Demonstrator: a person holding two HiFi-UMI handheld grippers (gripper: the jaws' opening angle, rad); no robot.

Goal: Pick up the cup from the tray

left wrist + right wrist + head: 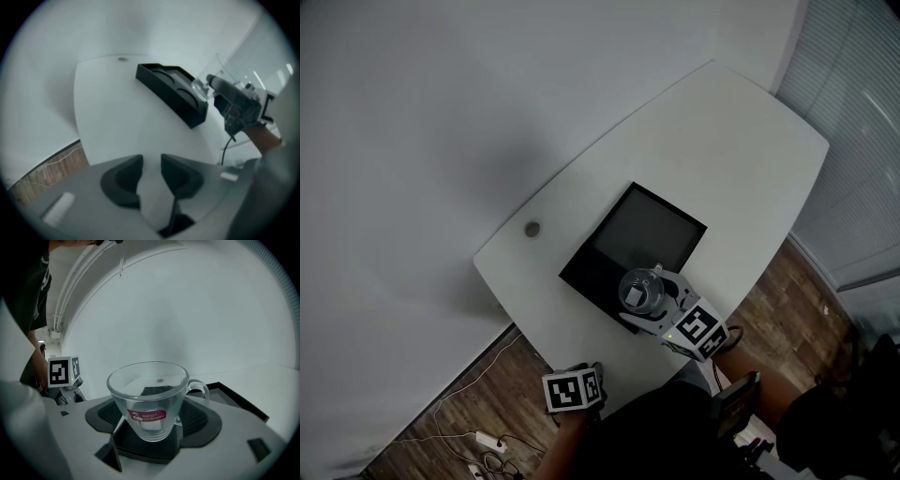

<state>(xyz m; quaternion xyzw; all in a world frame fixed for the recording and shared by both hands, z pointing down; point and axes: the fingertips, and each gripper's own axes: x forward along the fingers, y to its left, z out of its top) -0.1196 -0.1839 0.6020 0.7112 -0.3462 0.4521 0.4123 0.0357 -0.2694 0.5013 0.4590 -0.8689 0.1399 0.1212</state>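
Observation:
A clear glass cup (149, 397) with a red label sits between the jaws of my right gripper (147, 425), which is shut on its lower part. In the head view the cup (639, 291) hangs over the near corner of the black tray (649, 230), with the right gripper (656, 307) just behind it. The left gripper view shows the cup (206, 85) at the tray's (168, 89) right end. My left gripper (151, 174) holds nothing and its jaws stand a narrow gap apart. It is off the table's near edge, its marker cube (573, 389) showing.
The white table (712, 150) has a small round grommet (532, 228) left of the tray. Cables and a power strip (486, 441) lie on the wooden floor at lower left. Window blinds (862, 131) run along the right side.

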